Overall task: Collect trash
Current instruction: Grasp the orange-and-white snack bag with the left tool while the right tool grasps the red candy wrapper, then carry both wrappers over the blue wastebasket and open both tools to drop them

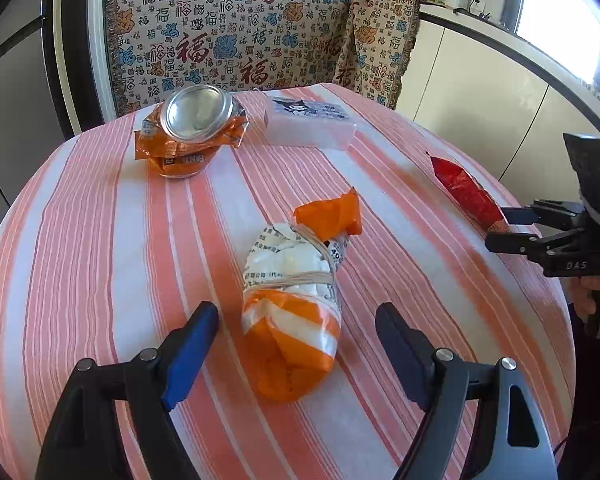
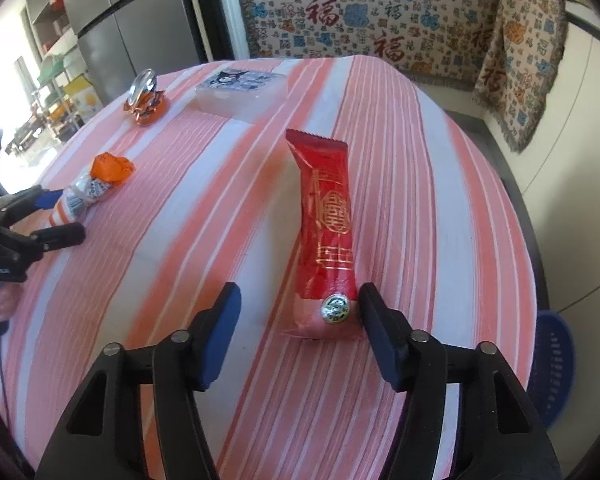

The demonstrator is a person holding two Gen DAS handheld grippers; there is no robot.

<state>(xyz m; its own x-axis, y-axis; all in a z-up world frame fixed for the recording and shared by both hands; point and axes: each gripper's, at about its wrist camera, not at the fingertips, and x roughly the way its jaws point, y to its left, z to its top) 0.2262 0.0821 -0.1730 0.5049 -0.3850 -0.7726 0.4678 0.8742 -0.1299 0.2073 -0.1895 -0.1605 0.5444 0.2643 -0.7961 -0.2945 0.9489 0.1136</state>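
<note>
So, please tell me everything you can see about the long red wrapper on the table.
The long red foil-like snack wrapper has gold printing, a serrated far edge and a round sticker near its pale pink near end. It lies flat on the pink striped tablecloth, lengthwise between the open right hand-held gripper fingers, its near end close beside the right finger.

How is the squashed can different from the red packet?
The crushed orange can is squat, crumpled and shiny silver on top; the red wrapper is long, smooth and gold-printed. The can sits far from both tools; the wrapper lies between the open right tool. Both rest on the striped tablecloth.
</note>
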